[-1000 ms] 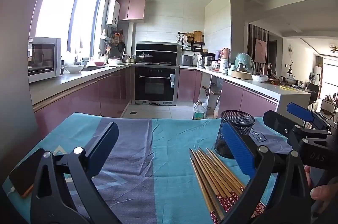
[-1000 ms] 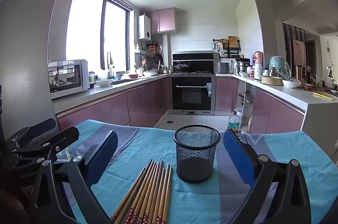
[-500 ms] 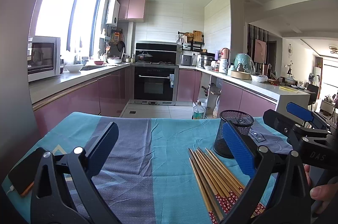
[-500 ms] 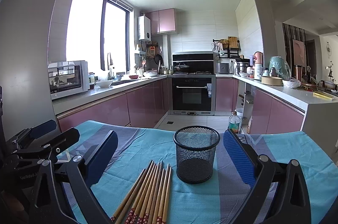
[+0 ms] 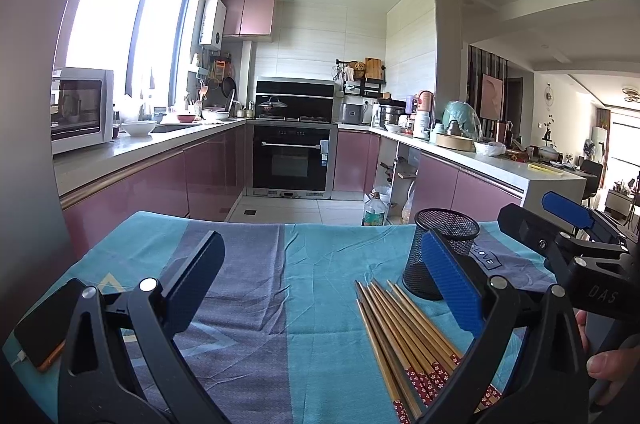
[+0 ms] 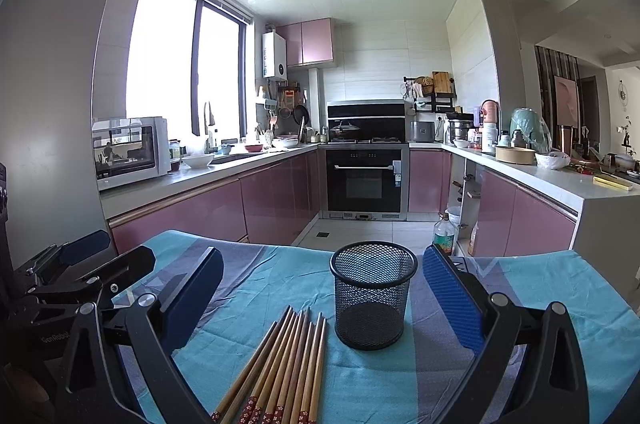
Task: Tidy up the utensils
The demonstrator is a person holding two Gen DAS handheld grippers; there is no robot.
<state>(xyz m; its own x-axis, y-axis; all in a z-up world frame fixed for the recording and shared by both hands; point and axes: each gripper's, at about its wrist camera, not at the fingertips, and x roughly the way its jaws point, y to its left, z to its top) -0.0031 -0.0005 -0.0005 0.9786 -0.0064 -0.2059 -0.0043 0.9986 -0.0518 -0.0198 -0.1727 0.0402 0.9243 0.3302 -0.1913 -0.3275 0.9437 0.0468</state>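
Near the front edge of the blue cloth-covered table point(image 6: 560, 288), the chopsticks point(image 6: 288, 364) lie fanned just beside the upright mesh cup point(image 6: 374, 294), untouched. Both the right gripper point(image 6: 320, 304) and left gripper point(image 5: 320, 288) hover spread wide, empty. Nothing's shifted over the last second, so sorting hasn't begun.

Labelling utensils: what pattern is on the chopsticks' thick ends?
Red with small white flowers on the chopsticks, clearest in the left wrist view.
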